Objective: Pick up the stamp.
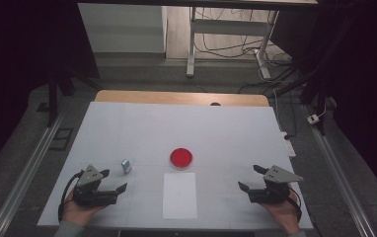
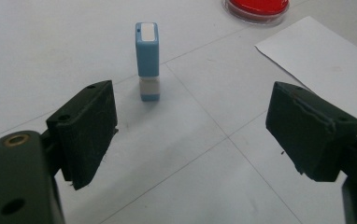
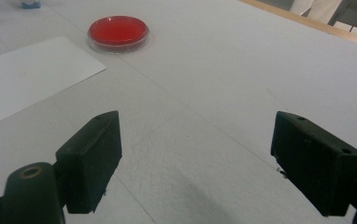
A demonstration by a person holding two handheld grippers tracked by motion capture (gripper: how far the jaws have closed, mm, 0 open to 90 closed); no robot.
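While both grippers rest low at the near edge of the white table (image 1: pixel 127 128), neither one holds anything. The left gripper (image 1: pixel 115 180) has its jaws spread wide apart, with bare table surface between them. Ahead of this gripper, slightly toward its left jaw in the left gripper view, stands the blue stamp (image 2: pixel 147 61). The stamp is upright, clear of both jaws and touching neither. It has a light blue body, a white label on its top face and a paler band near its base. In the high view the stamp sits just beyond the left gripper's jaw tips.

The right gripper (image 1: pixel 252 179) likewise has its jaws wide apart over bare table, with nothing between them. The red round dish (image 3: pixel 118 32) lies well ahead of this gripper and off to its left-jaw side. The white sheet of paper (image 3: pixel 24 74) lies nearer, also on that side, just in front of the dish. Both items sit between the two grippers in the high view, the dish touching or almost touching the far edge of the sheet.
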